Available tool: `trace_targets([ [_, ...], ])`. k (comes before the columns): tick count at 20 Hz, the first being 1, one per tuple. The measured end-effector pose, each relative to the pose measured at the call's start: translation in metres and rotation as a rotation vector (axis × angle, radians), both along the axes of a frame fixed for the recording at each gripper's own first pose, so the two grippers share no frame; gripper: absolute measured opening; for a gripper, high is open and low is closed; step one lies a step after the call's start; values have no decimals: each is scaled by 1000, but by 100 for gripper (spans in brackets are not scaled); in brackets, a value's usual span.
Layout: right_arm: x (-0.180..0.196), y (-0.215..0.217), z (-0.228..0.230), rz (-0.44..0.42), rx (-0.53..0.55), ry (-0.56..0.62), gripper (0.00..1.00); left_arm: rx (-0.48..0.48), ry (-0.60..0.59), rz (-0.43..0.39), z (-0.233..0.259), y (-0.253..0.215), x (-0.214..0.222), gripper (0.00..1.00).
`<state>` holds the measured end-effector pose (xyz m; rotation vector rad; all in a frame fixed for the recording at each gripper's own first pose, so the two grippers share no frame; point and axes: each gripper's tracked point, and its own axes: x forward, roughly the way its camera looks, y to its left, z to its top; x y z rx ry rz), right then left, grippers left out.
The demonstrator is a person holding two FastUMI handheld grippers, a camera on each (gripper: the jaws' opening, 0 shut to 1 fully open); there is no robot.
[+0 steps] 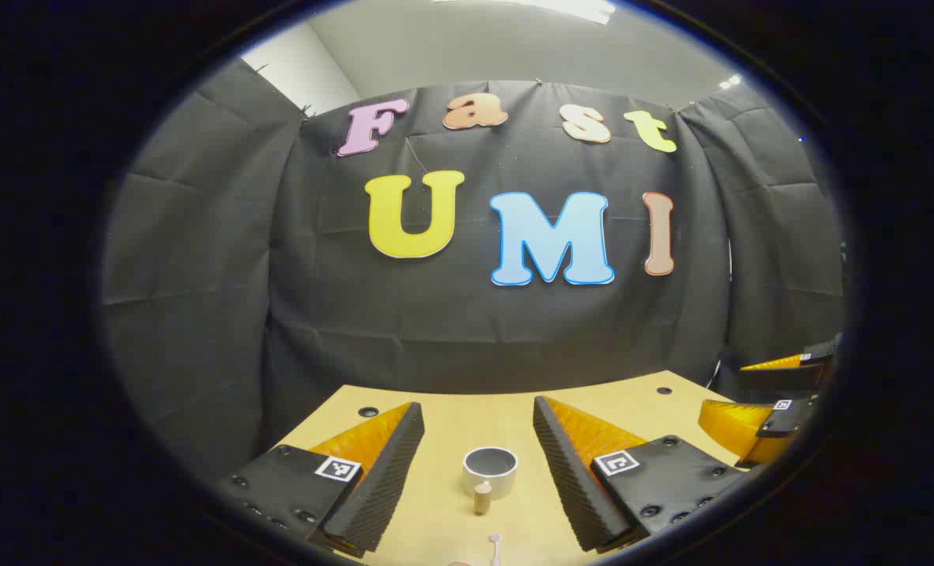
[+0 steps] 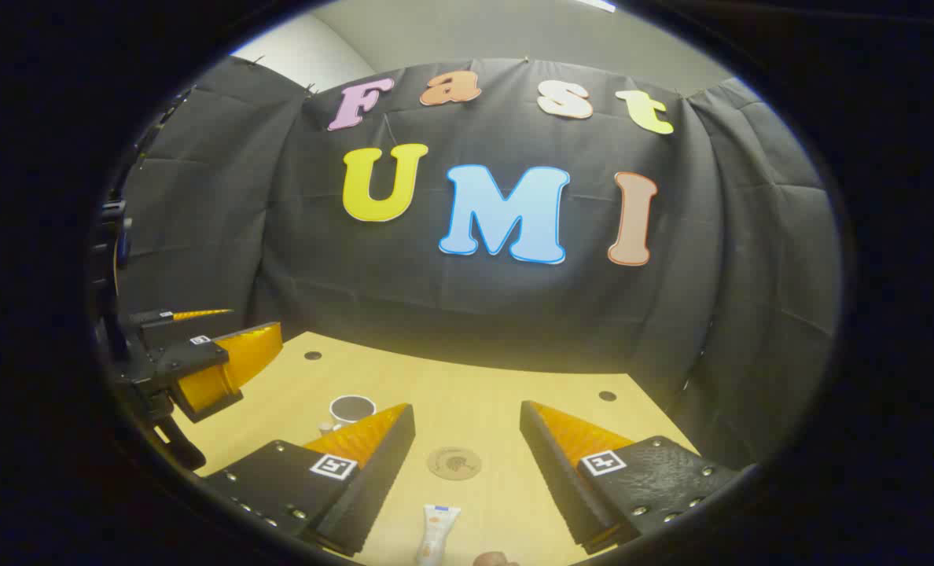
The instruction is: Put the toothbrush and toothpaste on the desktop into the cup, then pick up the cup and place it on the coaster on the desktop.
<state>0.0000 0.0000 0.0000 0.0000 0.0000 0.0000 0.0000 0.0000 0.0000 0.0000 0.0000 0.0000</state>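
Observation:
A white cup (image 1: 490,470) with a dark inside stands on the wooden desktop (image 1: 467,417), between the fingers of my open left gripper (image 1: 479,440) and farther off. Just in front of the cup a small wooden peg-like piece (image 1: 483,498) stands upright. The pale tip of the toothbrush (image 1: 495,544) pokes in at the bottom edge. In the right gripper view my right gripper (image 2: 467,448) is open above the desk, with the round brown coaster (image 2: 454,462) lying between its fingers and the white toothpaste tube (image 2: 437,532) nearer the camera. The cup (image 2: 351,409) sits to its left.
The right gripper (image 1: 762,424) hangs at the right edge of the left gripper view; the left gripper (image 2: 200,365) shows at the left of the right gripper view. The desktop (image 2: 514,393) has small dark holes near its back corners. Black cloth walls close the booth behind.

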Motion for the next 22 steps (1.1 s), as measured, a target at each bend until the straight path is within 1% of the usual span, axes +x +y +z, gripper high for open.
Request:
trace_targets([
  [7,4,1,-18,0,6,70,88,-4,80,-35,-27,-8,12,100],
  [9,6,0,-25,8,13,95,88,-9,123,-52,-41,-14,16,92],
  [11,14,0,-41,28,34,155,88,-3,213,-57,-71,-16,21,92],
  [12,17,3,-56,50,39,205,88,-7,253,-53,-83,-15,22,92],
  [14,20,6,-90,73,25,329,88,-18,370,-41,-116,-12,20,92],
  [15,20,9,-103,88,35,377,87,-14,410,-37,-127,-12,18,88],
  [16,19,13,-113,104,51,419,88,-9,451,-32,-138,-12,17,93],
  [17,18,15,-119,116,61,448,88,-13,490,-34,-148,-13,14,93],
  [18,18,18,-130,125,69,499,88,-27,554,-43,-163,-16,10,93],
  [19,15,17,-136,127,67,540,88,-48,635,-51,-182,-18,4,93],
  [22,13,18,-164,118,50,634,89,-83,762,-43,-210,-15,-9,93],
])
